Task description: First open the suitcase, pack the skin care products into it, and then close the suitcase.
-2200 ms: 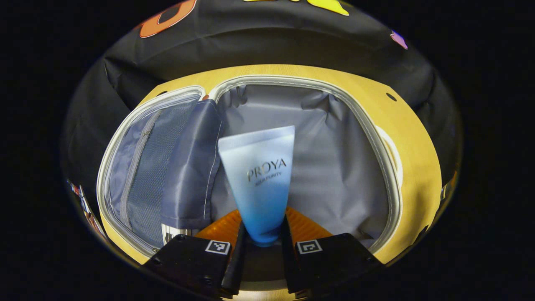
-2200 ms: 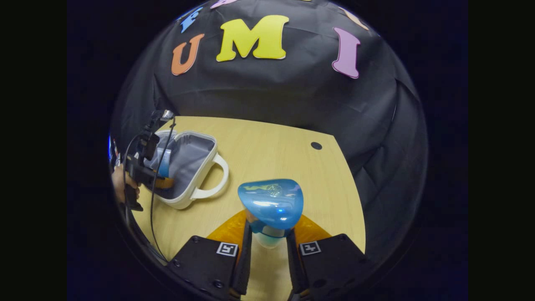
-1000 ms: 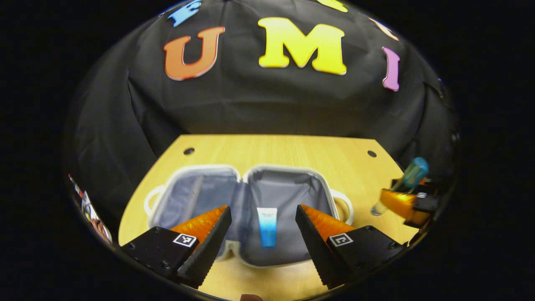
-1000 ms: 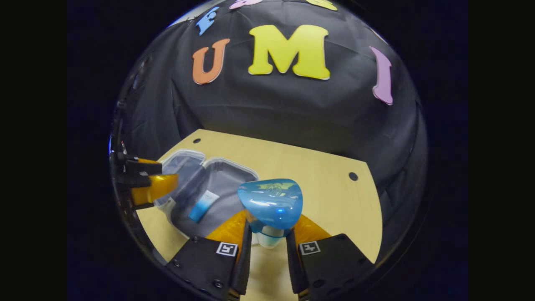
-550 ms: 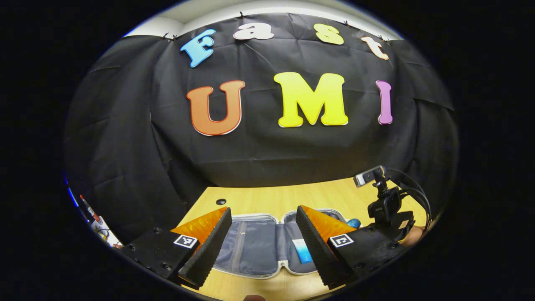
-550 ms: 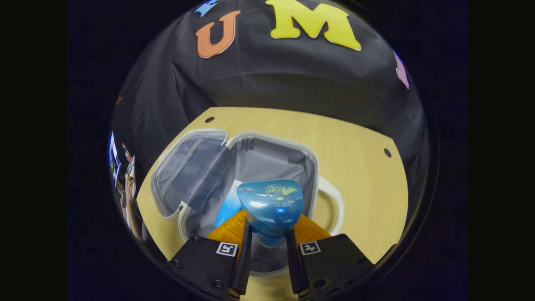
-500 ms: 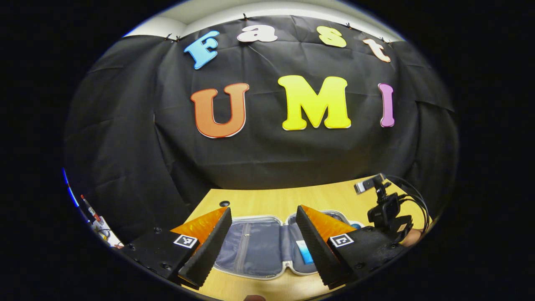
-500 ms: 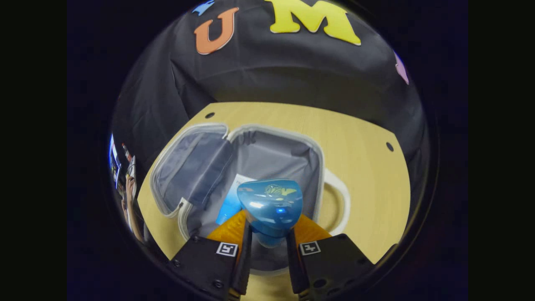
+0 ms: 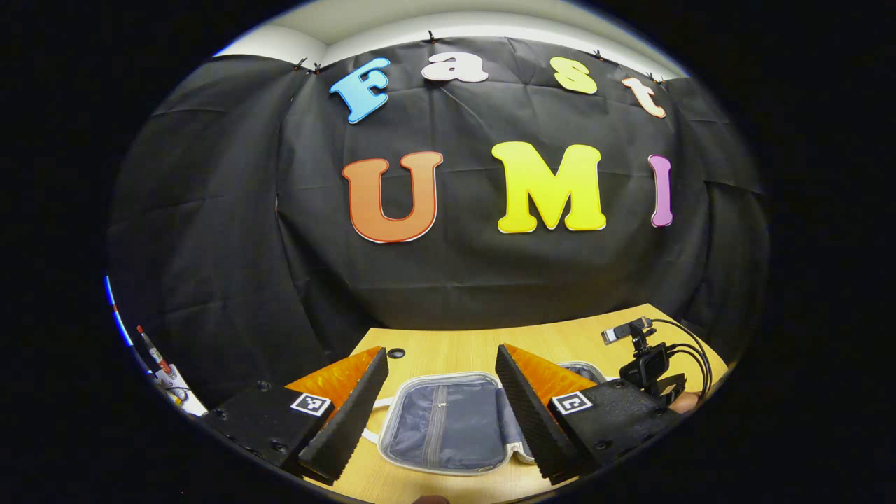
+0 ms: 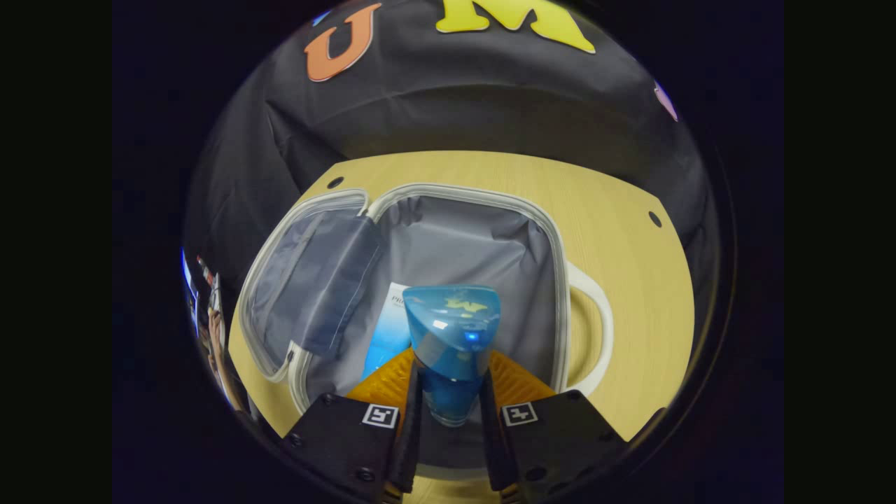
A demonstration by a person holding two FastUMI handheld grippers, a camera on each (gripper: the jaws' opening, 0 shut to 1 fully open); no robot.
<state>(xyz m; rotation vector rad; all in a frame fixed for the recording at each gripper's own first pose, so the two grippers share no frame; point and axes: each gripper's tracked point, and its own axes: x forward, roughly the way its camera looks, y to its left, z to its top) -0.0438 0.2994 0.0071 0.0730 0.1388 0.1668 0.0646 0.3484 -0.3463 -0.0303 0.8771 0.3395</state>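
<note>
In the right gripper view, the blue bottle (image 10: 453, 329) hides most of the tube (image 10: 389, 336) lying in the suitcase (image 10: 483, 245).

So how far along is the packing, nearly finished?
Partway, I'd say. The suitcase lies open on the table, and a blue tube already rests inside. The right gripper holds a blue bottle over the open half, not yet released. The left gripper is open. Closing remains.

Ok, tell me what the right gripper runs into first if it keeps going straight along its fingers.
Probably the grey lining of the open suitcase. The right gripper, shut on the blue bottle, points into that compartment, beside the blue tube; depth is unclear.
</note>
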